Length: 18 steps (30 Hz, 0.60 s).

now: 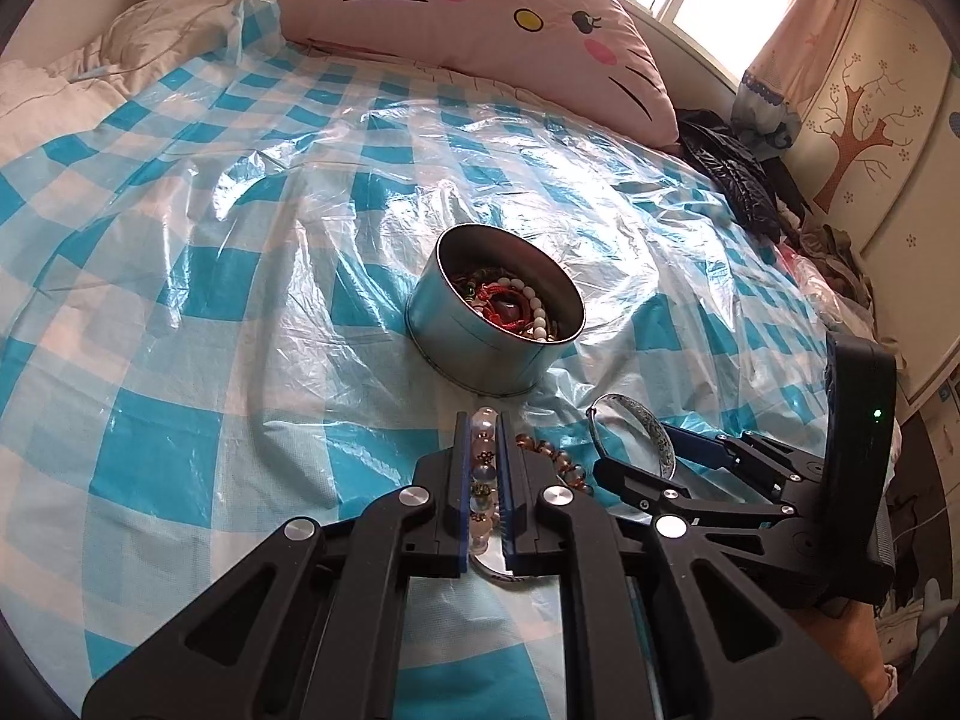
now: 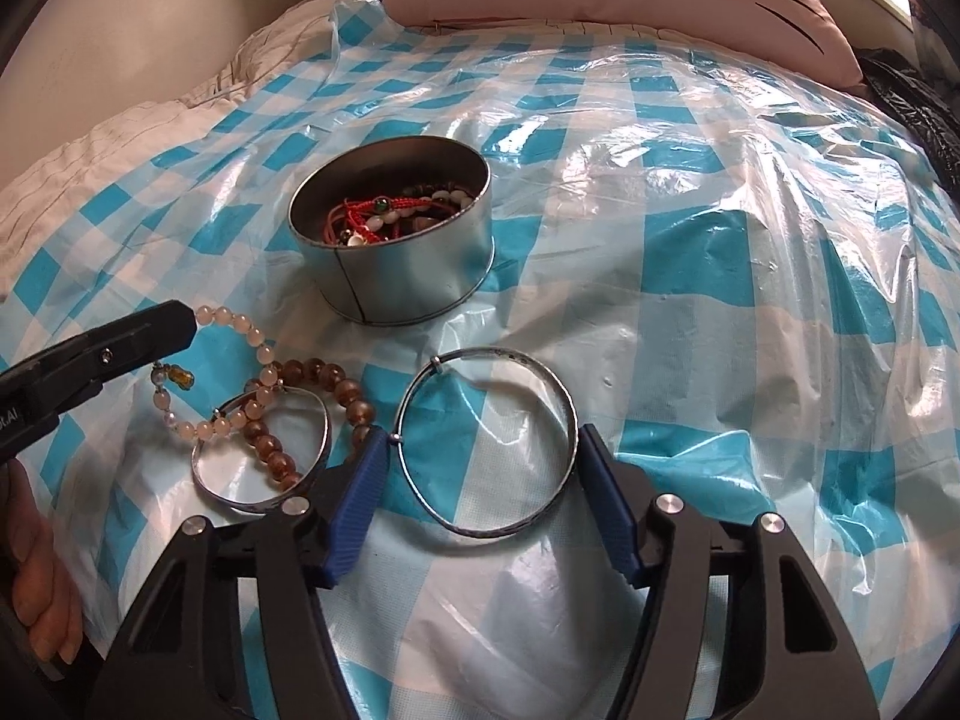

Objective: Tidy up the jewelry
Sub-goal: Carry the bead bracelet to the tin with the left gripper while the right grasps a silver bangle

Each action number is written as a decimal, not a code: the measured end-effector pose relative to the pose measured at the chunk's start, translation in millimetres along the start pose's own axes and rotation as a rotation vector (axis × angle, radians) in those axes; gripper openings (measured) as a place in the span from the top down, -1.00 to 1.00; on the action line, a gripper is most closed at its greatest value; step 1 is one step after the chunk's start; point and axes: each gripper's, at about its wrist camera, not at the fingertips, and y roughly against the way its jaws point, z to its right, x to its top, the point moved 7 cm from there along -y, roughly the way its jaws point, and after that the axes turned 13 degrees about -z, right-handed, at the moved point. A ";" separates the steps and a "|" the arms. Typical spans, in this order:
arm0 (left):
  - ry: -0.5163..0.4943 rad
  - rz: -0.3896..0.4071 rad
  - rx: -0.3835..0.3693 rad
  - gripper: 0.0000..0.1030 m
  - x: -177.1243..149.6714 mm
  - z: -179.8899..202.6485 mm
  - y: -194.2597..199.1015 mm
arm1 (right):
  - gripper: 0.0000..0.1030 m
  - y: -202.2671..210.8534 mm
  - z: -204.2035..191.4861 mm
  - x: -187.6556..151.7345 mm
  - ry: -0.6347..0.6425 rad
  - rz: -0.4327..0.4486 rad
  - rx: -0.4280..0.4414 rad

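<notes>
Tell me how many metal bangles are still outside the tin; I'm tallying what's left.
2. A large bangle lies between the right hand-held gripper's jaws; a smaller bangle lies left of it, under beaded bracelets. The tin may hide more.

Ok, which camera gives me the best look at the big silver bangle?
The right wrist view: the big silver bangle lies whole on the checked plastic sheet, between the right gripper's fingers. The left wrist view shows only part of it, behind that gripper.
</notes>
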 end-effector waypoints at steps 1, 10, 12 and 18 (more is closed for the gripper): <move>-0.001 0.005 0.000 0.86 0.4 0.2 0.6 | -0.21 2.8 1.2 0.7 -0.008 0.012 0.012; -0.058 0.028 0.062 0.86 0.3 10.7 1.4 | -0.21 7.7 2.2 4.0 -0.034 0.034 0.056; -0.074 0.035 0.082 0.86 -0.2 13.0 3.5 | -0.21 7.2 1.2 4.0 -0.029 0.033 0.057; -0.112 0.058 0.126 0.86 0.0 19.7 7.0 | -0.21 8.0 1.4 5.1 -0.034 0.039 0.072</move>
